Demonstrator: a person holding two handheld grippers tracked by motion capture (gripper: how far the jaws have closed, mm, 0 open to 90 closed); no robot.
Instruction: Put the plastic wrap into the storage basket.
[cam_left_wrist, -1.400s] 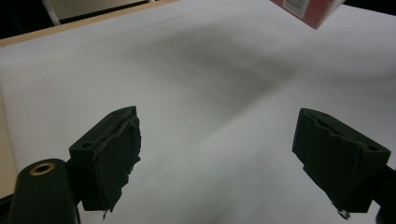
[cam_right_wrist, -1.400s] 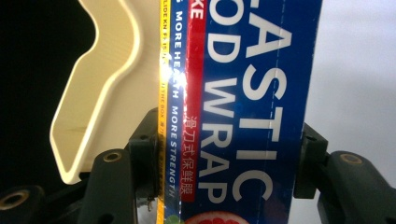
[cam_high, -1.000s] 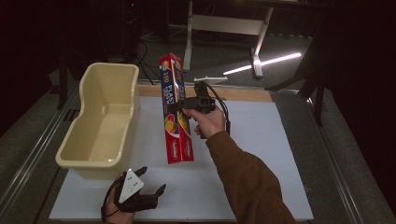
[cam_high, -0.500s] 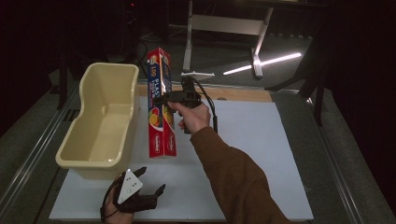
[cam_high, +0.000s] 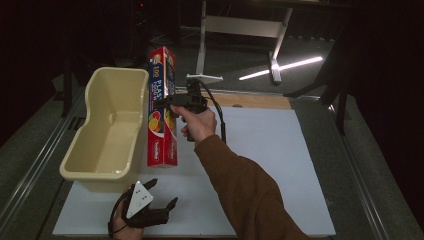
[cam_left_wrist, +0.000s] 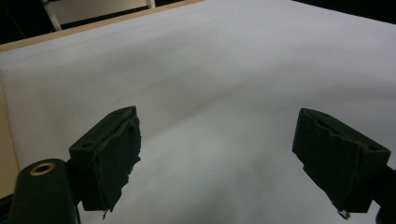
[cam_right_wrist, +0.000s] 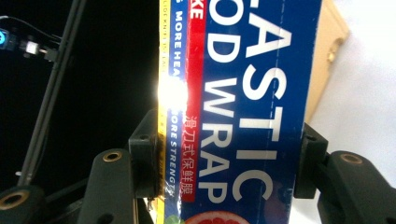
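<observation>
A bench (cam_high: 280, 165) covered by a white rectangular sheet carries the things, with a strip of bare wood showing along its far edge. On its left side, running from near the front-left corner toward the far edge, stands a long cream-coloured plastic tub (cam_high: 107, 132) with rounded walls, open at the top. Just beside the tub's right wall is a long red and blue cardboard box of plastic wrap (cam_high: 162, 117), held in the air and tilted so that its far end rises above the far edge of the bench while its lower end hangs close over the sheet. The right tool (cam_high: 172, 102) is clenched across the box about midway along its length; in the right gripper view (cam_right_wrist: 229, 158) its two black jaws press against the box's opposite long sides, with the white lettering between them. The person's right hand (cam_high: 197, 124), in a brown sleeve, grips that tool from the near side. Near the front-left corner of the bench, the left tool (cam_high: 162, 197) rests low with its jaws spread wide and released; the left gripper view (cam_left_wrist: 217, 154) shows bare white sheet between them.
</observation>
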